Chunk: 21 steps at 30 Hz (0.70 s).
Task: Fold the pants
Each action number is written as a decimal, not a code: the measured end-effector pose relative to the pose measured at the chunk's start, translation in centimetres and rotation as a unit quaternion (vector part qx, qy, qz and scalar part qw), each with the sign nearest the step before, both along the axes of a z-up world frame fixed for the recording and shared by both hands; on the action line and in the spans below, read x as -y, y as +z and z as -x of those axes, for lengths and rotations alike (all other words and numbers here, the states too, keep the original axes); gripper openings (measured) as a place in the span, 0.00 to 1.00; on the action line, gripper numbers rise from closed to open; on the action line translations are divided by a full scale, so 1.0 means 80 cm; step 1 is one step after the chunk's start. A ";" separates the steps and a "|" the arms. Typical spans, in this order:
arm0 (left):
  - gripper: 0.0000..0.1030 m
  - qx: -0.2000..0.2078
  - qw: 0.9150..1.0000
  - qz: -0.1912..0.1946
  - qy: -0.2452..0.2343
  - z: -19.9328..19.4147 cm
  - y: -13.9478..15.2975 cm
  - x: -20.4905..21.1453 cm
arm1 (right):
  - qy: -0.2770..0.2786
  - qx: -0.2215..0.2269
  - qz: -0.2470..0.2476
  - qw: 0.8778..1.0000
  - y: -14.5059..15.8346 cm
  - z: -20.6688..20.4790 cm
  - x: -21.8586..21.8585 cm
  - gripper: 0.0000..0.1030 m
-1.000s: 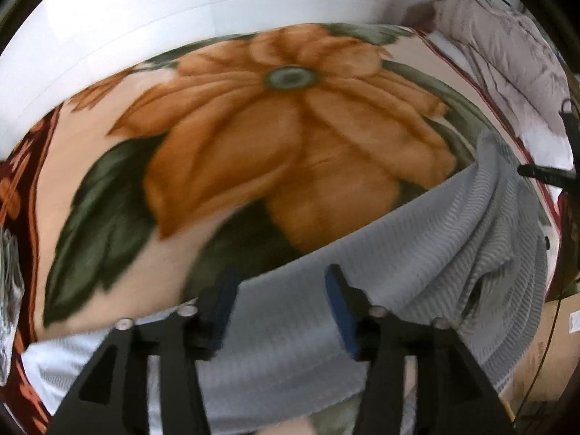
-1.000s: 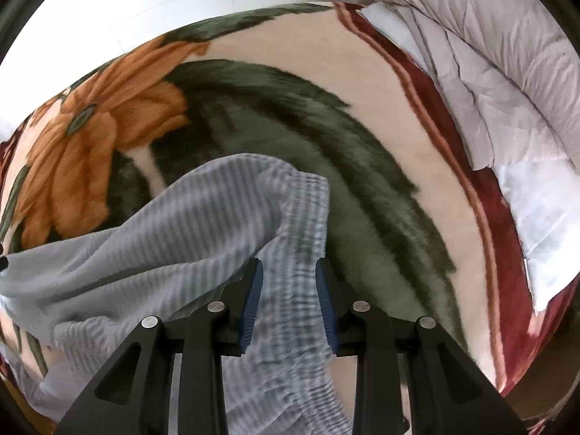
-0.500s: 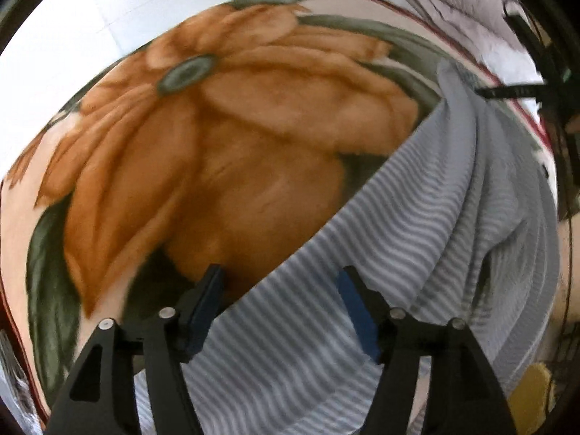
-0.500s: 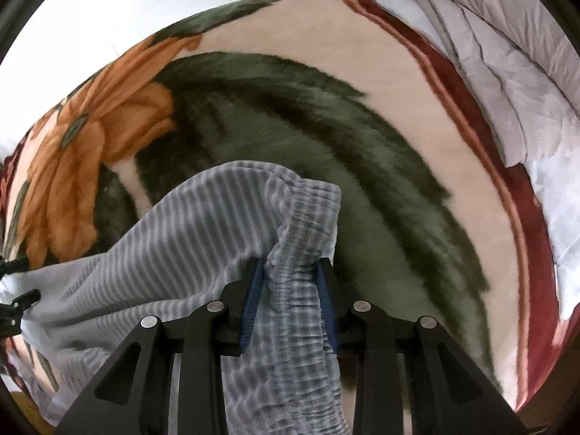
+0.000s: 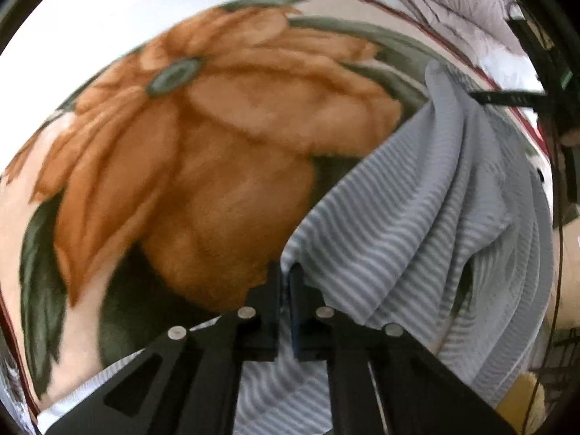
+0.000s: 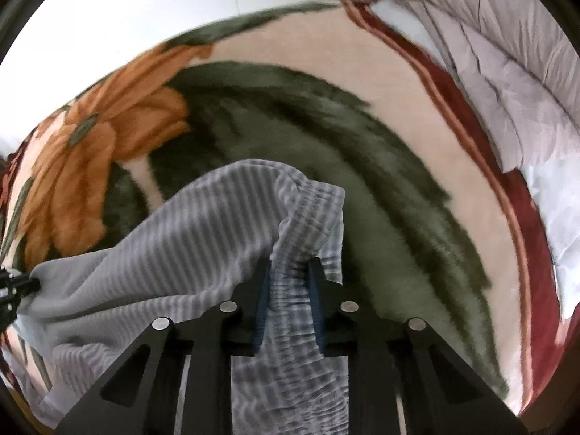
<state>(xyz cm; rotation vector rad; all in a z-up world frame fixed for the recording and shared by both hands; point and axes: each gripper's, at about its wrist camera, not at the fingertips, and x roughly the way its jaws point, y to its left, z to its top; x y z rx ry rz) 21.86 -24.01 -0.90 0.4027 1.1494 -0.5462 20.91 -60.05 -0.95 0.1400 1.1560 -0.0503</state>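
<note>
Both hand-held grippers pinch the grey striped pants over the bed.

The left hand-held gripper has just closed tight on a fabric edge; the right hand-held gripper, jaws just narrowed, grips the gathered waistband. The pants drape between them on the floral blanket; a pale duvet lies beyond.
</note>
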 end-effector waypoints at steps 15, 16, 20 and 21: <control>0.04 0.135 0.978 -0.049 0.150 -0.081 0.012 -0.025 | 0.021 0.058 0.029 0.998 0.015 -0.013 -0.016 0.09; 0.05 0.129 0.978 -0.052 0.155 -0.083 0.005 -0.029 | 0.026 0.047 0.027 0.998 0.009 -0.013 -0.020 0.11; 0.06 0.106 0.979 -0.031 0.169 -0.081 -0.011 -0.044 | 0.050 0.041 -0.011 0.998 0.022 -0.005 -0.021 0.20; 0.08 0.108 0.979 -0.030 0.168 -0.080 -0.011 -0.043 | 0.051 0.049 -0.023 0.997 0.030 -0.003 -0.019 0.24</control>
